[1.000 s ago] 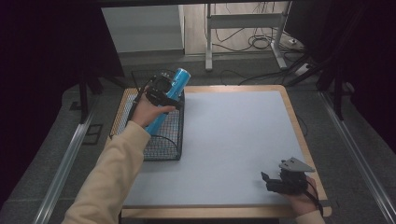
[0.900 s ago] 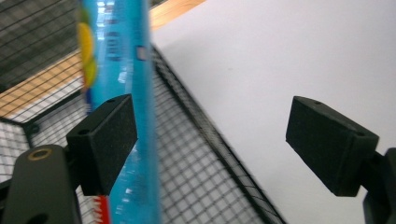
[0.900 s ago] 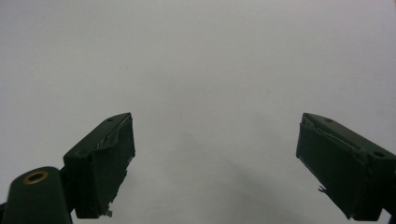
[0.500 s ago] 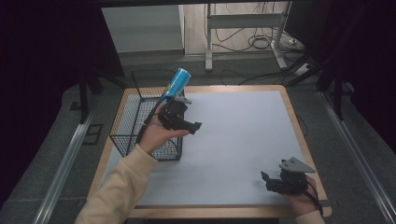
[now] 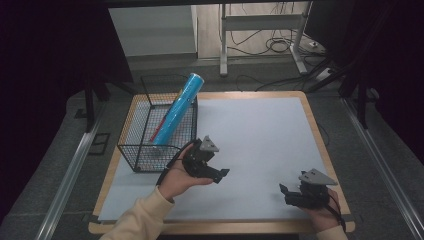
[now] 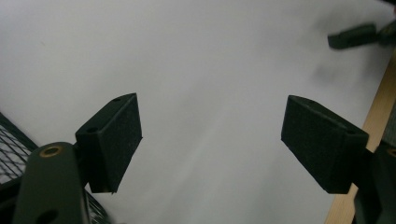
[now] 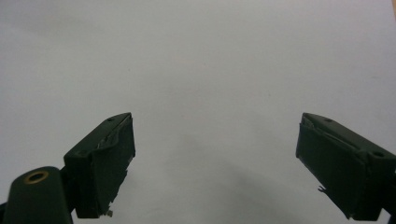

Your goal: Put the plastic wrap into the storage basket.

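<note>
White surface (image 5: 260, 145) carries a basket (image 5: 131, 150) at its left; the tube (image 5: 176, 111) leans inside, propped on the rim. Right of the basket, the left hand-held gripper (image 5: 221, 175) has been closing, empty. Farther right, the right hand-held gripper (image 5: 285, 192) rests open, empty.

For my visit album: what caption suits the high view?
Blue tube leaning in a wire basket; both tools, left and right, empty over the white mat.

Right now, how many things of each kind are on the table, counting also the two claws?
Wire basket: 1
Blue tube leaning in the basket: 1
Thin red stick in the basket: 1
Claws, left claw and right claw: 2
Total: 5
</note>
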Available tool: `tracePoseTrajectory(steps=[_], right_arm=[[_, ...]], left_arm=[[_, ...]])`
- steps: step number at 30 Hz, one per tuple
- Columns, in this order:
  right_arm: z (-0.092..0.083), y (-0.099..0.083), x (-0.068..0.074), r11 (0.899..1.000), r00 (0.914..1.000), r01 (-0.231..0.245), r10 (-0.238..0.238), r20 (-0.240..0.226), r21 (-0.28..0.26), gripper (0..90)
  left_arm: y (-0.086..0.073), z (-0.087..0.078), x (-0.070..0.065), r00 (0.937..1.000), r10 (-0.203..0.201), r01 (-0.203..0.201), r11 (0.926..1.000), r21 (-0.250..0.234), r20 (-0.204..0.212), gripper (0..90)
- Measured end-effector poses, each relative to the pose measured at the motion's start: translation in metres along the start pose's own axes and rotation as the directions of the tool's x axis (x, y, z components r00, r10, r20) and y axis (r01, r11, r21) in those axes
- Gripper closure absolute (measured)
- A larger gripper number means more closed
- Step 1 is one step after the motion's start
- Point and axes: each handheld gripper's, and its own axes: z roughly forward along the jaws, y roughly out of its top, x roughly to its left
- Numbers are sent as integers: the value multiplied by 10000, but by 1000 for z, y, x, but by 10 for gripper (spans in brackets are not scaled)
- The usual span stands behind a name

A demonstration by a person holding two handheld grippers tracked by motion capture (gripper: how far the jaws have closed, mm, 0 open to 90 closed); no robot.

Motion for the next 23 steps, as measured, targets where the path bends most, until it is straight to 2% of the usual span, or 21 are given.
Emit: tracePoseTrajectory(steps=[2, 5, 10, 23], right_arm=[[1, 0, 0, 10000, 10000, 33, -33, -3, 26, 120], [1, 0, 0, 10000, 10000, 6, -6, 15, 56, 120], [1, 0, 1, 10000, 10000, 24, -24, 37, 36, 120], [-4, 1, -1, 9994, 9999, 118, -117, 42, -313, 124]], left_arm=[[-7, 4, -3, 9999, -93, 93, 9999, -45, -101, 203], [-14, 9, -5, 9997, -243, 243, 9997, -21, 65, 205], [-24, 15, -8, 9994, -167, 162, 9997, 179, 298, 203], [-29, 16, -7, 9993, -169, 164, 9997, 154, 324, 197]])
